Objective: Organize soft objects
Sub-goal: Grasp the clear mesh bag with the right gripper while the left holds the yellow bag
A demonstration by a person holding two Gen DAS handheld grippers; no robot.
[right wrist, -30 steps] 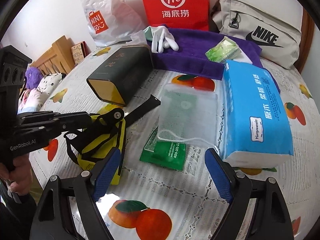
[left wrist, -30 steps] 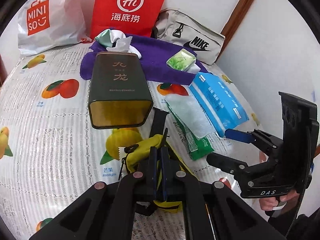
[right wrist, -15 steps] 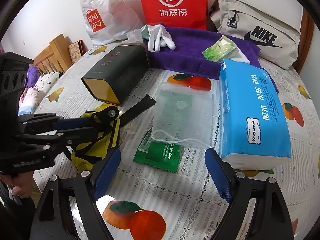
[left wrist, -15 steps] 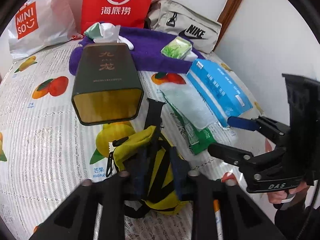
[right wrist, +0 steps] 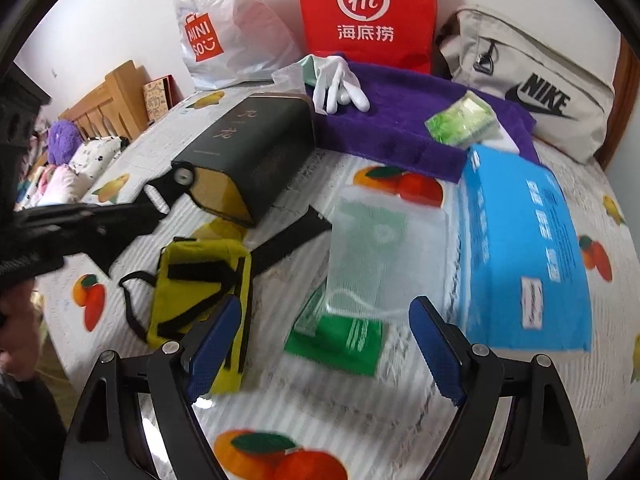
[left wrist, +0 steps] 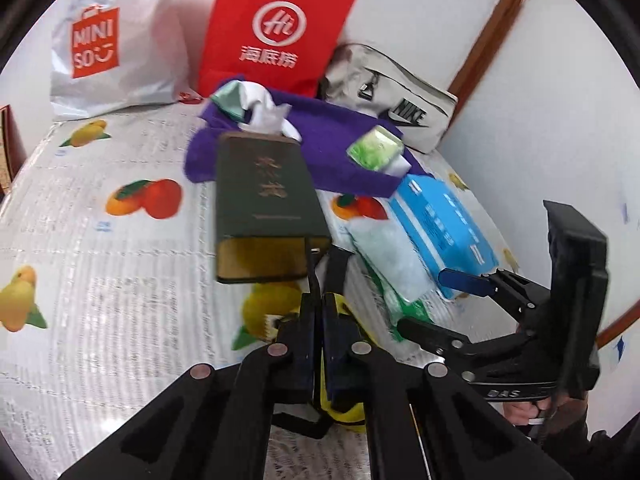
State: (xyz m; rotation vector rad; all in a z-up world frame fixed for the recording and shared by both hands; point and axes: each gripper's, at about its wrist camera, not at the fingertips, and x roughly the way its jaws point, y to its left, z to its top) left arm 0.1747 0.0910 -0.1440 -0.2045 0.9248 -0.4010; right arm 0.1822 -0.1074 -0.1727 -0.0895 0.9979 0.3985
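dark green tin (right wrist: 248, 160): landmark | yellow pouch (right wrist: 200, 280): flat just off tin's open end, long axis pointing away from tin | right gripper (right wrist: 326, 304): spread, just narrowed slightly, nothing between, beside pouch's far end | left gripper (left wrist: 318, 304): just pressed together over pouch near tin mouth; whether it pinches a strap we can't tell; we judge left nearer

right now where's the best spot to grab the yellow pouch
Take the yellow pouch by its upper edge, next to the black strap that crosses it. It lies flat and limp on the fruit-print cloth, so come from above with the open right tool, pinching across that edge.
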